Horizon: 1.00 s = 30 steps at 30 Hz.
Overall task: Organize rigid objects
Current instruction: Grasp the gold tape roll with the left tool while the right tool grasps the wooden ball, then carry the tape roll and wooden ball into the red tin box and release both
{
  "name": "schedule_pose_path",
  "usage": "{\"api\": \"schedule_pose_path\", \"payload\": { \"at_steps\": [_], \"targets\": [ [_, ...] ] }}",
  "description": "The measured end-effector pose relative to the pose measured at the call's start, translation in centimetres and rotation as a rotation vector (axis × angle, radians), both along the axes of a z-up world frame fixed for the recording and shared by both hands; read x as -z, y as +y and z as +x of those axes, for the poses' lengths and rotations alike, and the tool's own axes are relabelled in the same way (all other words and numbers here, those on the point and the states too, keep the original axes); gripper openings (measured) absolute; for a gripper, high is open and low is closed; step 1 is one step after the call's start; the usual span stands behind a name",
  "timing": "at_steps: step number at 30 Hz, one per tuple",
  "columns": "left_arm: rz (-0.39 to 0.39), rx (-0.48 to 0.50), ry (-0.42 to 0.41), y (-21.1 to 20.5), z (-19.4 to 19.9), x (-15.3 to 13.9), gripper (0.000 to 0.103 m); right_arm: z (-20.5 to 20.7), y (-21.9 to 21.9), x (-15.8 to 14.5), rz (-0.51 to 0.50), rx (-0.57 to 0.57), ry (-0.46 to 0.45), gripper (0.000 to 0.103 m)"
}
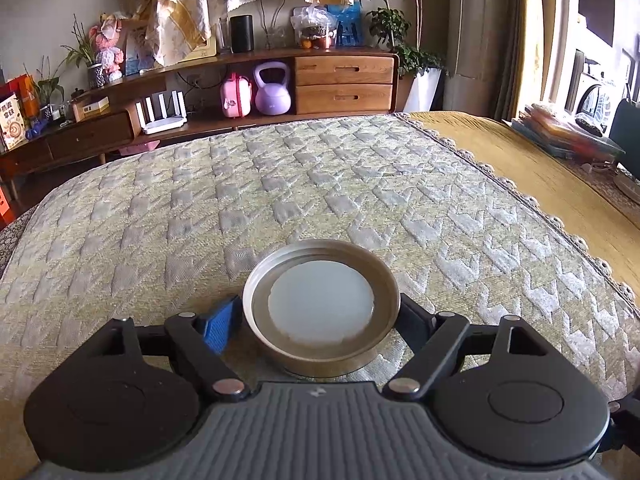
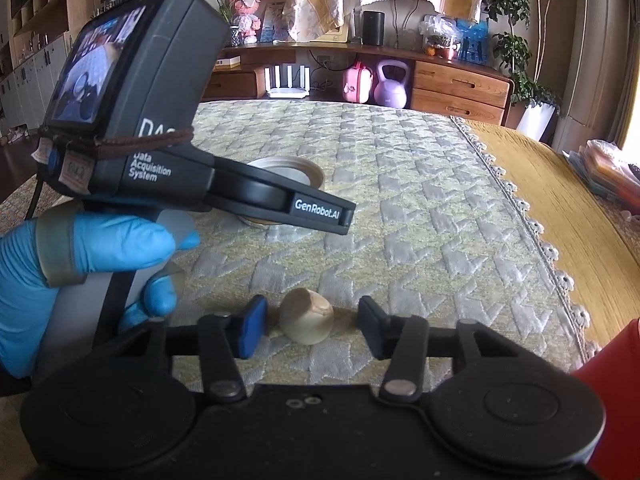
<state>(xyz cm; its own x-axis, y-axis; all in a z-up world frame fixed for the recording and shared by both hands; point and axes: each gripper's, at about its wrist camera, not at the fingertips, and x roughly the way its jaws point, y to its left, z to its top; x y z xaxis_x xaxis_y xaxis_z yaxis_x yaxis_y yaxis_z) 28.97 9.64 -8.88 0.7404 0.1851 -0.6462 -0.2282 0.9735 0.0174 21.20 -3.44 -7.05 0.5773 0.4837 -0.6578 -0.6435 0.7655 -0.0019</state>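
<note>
On quilted mat [image 1: 320, 184], near edge: metal lid [image 1: 321, 307] bracketed by left gripper [image 1: 320, 322], jaws wide, contact unconfirmed. Right gripper [image 2: 312, 326] half-closed round beige knob [image 2: 306, 321], gaps visible. Grasp step; closure req'd next.

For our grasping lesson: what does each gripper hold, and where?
Right gripper: nothing, wooden knob lies loose between pads. Left gripper flanks lid rim; grip unclear.
</note>
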Motion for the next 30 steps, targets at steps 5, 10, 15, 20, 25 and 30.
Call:
{"api": "schedule_pose_path", "payload": {
  "at_steps": [5,10,15,20,25,30],
  "targets": [
    [-0.002,-0.021,0.014,0.0,-0.3,-0.4,0.077,0.0,-0.1,-0.5,-0.003,-0.004,0.002,0.027],
    [-0.016,-0.033,0.021,0.2,-1.6,-1.1,0.077,-0.4,-0.9,-1.3,0.01,0.012,0.014,0.027],
    [-0.004,-0.014,0.027,-0.7,-3.8,-2.4,0.077,-1.0,-2.7,-2.8,0.033,0.034,0.034,0.027],
    [-0.006,0.009,0.031,-1.9,-6.5,-4.2,0.077,-2.4,-5.4,-4.4,0.047,0.054,0.043,0.027],
    [-0.014,0.042,0.022,-3.6,-9.2,-6.3,0.077,-3.8,-8.3,-6.2,0.06,0.069,0.036,0.027],
    [-0.013,0.099,0.011,-6.2,-11.2,-8.4,0.077,-5.7,-11.4,-7.9,0.07,0.085,0.018,0.027]
  ]
}}
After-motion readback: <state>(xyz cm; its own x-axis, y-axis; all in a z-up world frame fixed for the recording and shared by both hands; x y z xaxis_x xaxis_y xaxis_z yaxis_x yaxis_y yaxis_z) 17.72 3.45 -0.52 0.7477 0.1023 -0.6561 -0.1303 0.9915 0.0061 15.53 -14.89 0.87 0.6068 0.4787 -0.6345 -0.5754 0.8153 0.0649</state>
